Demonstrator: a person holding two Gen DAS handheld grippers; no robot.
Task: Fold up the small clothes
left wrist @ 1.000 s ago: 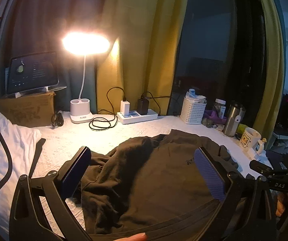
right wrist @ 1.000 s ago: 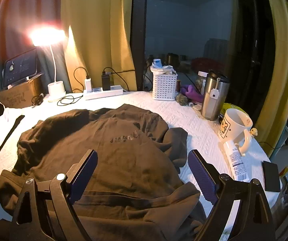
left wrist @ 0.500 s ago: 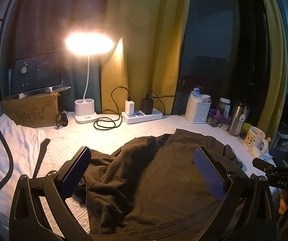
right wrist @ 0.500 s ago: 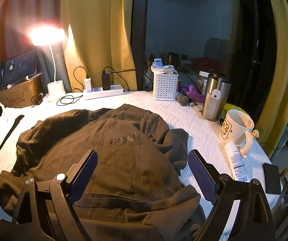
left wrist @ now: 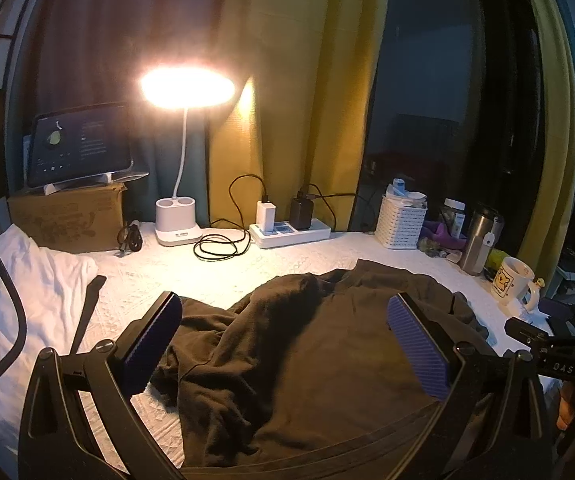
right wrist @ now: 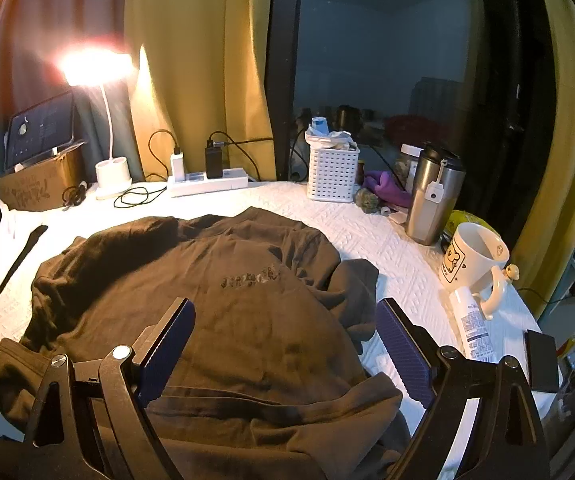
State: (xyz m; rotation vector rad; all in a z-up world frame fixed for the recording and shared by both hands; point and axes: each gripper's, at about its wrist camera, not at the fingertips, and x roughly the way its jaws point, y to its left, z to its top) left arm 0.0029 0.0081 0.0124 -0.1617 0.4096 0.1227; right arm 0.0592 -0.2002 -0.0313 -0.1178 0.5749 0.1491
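Here a dark brown shirt (right wrist: pixel 223 312) lies rumpled on the white bench (right wrist: pixel 371 236), its chest print facing up and its hem bunched at the near edge. The left gripper (left wrist: pixel 287 344) hangs over the shirt's left part with its 2 fingers (left wrist: pixel 155 340) spread wide and nothing between them. The right gripper (right wrist: pixel 287 344) hangs over the hem, its fingers (right wrist: pixel 403 348) equally wide apart and holding nothing; the cloth passes below both pads. Whether either gripper touches the fabric cannot be told.

In the left wrist view the shirt (left wrist: pixel 311 360) has a raised fold running toward the far edge, and a sleeve spills to the right. A white cloth (left wrist: pixel 27 292) lies at the left of the bench, with a black strap (left wrist: pixel 87 312) beside it.

Along the back stand a lit lamp (left wrist: pixel 185 92), a tablet (left wrist: pixel 81 140) propped on a cardboard box (left wrist: pixel 67 216), a power strip (left wrist: pixel 291 234) with 2 chargers plugged in, and a white basket (right wrist: pixel 333 174). To the right are a steel tumbler (right wrist: pixel 431 196), a mug (right wrist: pixel 471 260) near the shirt's sleeve, a tube (right wrist: pixel 471 324) lying just beside the mug, and a black phone (right wrist: pixel 541 360) by the bench edge.
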